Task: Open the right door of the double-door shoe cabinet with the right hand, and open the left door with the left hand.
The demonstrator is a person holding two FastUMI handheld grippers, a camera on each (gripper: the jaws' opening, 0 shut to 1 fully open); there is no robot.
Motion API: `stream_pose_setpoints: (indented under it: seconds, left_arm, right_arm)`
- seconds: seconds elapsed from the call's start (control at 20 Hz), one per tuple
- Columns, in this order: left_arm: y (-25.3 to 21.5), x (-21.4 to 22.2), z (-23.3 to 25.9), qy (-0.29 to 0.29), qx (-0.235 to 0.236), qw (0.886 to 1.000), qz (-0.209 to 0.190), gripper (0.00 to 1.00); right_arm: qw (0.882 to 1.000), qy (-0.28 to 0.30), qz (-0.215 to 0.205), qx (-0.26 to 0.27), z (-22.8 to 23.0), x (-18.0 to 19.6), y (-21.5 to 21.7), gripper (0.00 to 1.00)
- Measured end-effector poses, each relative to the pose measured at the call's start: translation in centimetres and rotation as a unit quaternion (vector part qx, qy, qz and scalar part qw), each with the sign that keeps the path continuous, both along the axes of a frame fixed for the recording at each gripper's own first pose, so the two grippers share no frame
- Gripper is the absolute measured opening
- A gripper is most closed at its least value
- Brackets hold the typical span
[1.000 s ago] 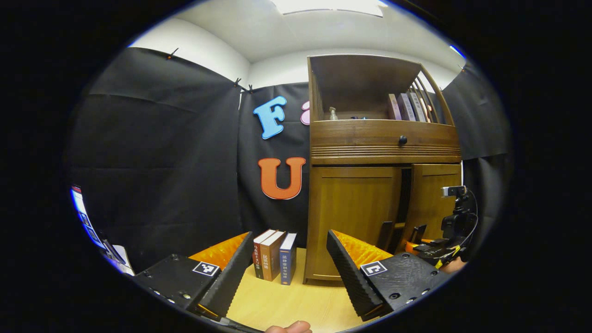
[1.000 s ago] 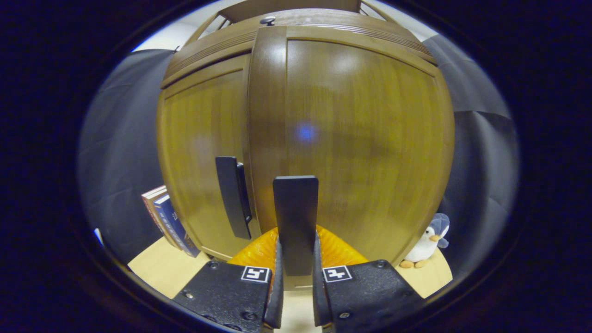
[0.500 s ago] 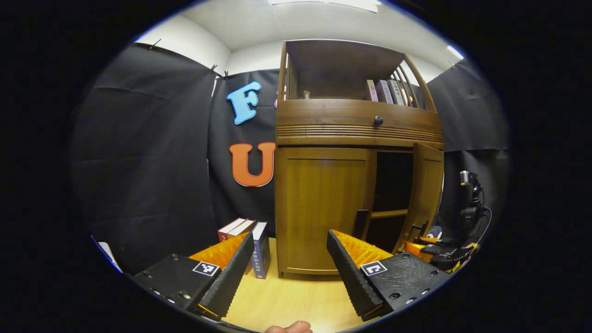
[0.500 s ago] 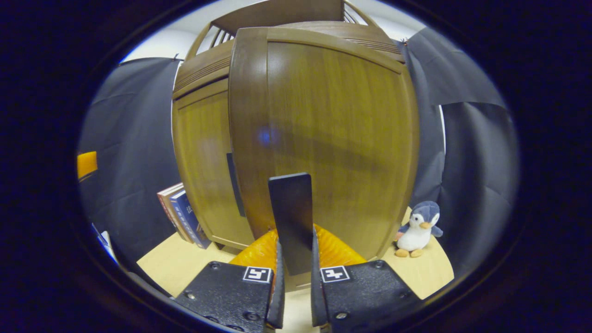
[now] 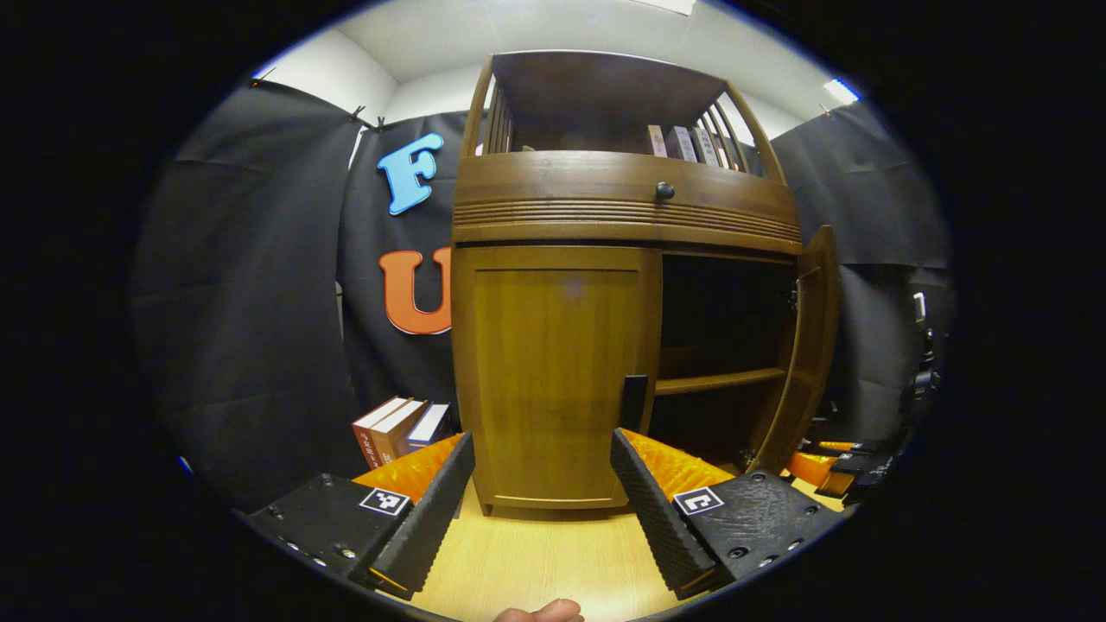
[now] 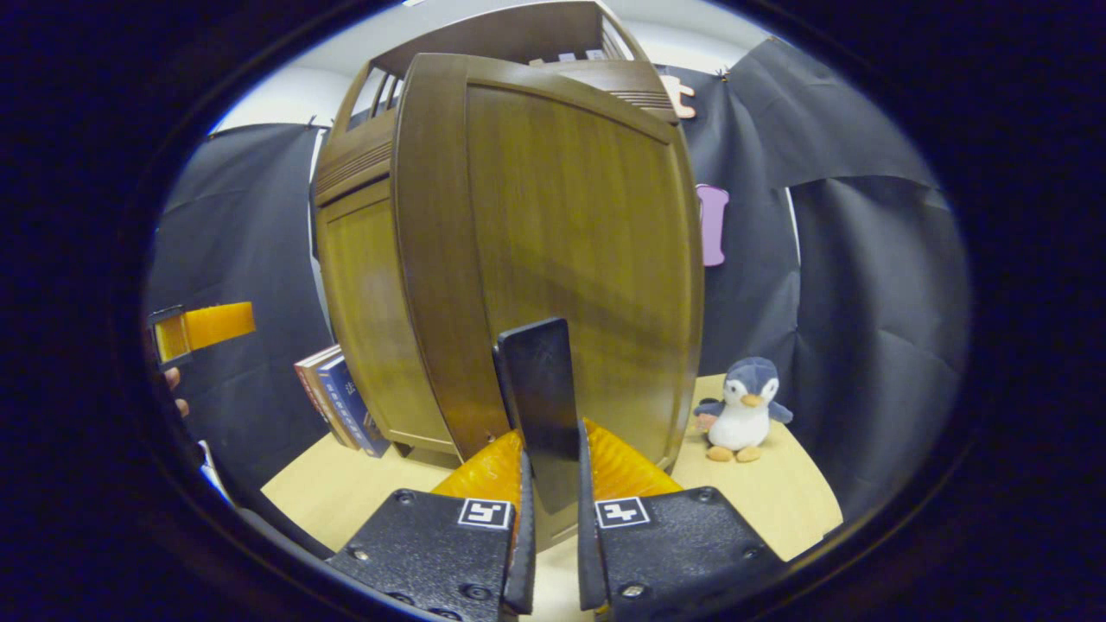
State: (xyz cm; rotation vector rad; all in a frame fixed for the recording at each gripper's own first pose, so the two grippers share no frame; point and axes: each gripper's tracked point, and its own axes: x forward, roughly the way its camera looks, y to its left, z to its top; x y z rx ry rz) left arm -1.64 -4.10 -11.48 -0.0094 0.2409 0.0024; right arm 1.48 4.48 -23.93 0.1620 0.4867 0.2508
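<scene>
On the worktop (image 5: 536, 561) the cabinet (image 5: 622, 203) is standing between some books (image 5: 393, 428) and a toy penguin (image 6: 743, 410). I am holding the right claw (image 6: 553, 518) closed on the right handle (image 6: 540, 389), with both fingers pressing on that dark upright bar. In the left gripper view the right door (image 5: 808, 345) is standing wide open, almost edge-on, and the dark inside with one shelf (image 5: 717, 380) is showing. I judge this half of the task as nearly complete.

The left claw (image 5: 540, 497) is open wide and is holding nothing. It is hovering in front of the left door (image 5: 553, 371), which is closed. The left handle (image 5: 633, 403) is sitting low on the door's inner edge, just above and beside my right-hand finger, but not yet between the two fingers.

To do this step well, I am thinking about these things:
- I should move the left claw a little to the right and forward, so the handle comes between the fingers before I close them.
- I should close fully on the bar, because a half grip may slip off when I pull.
- I should pull in a curve around the hinge on the door's outer side, not straight back, otherwise the cabinet may slide on the worktop.
- I should let go of the right handle only when that door is resting open.
</scene>
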Motion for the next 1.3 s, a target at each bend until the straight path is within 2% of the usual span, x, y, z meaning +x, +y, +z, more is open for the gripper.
stream_pose_setpoints:
  seconds: [0.2,0.25,0.4,0.45,0.6,0.75,1.0,1.3]
  left_arm:
    - [-2.2,1.5,-1.1,0.007,-0.013,1.000,-0.020,0.95]
    - [-2.7,1.9,-1.2,0.007,-0.016,1.000,-0.024,1.00]
    - [-4.3,3.4,-2.1,0.007,-0.020,0.999,-0.033,1.00]
    - [-4.9,4.0,-2.5,0.010,-0.021,0.999,-0.037,0.95]
    - [-5.9,5.9,-4.3,0.024,-0.018,0.999,-0.045,0.95]
    - [-6.8,8.0,-5.7,0.033,-0.030,0.998,-0.051,0.94]
    - [-8.0,11.0,-7.4,0.040,-0.031,0.997,-0.057,0.94]
    - [-9.3,13.7,-9.2,0.051,-0.042,0.996,-0.066,0.94]
  right_arm:
    - [1.000,0.000,-0.010,-0.004,0.0,-1.3,-2.4,0.21]
    - [1.000,0.001,-0.014,-0.005,0.0,-1.4,-3.0,0.21]
    - [0.999,0.004,-0.030,-0.010,0.1,-1.9,-5.3,0.21]
    - [0.999,0.005,-0.037,-0.013,0.1,-2.1,-6.3,0.20]
    - [0.996,0.017,-0.083,-0.008,0.0,-2.8,-10.3,0.16]
    - [0.992,0.023,-0.121,-0.009,0.7,-2.8,-13.4,0.07]
    - [0.994,0.023,-0.104,-0.021,1.1,-2.9,-13.8,0.05]
    - [0.993,0.020,-0.113,-0.018,1.5,-3.5,-16.6,0.05]
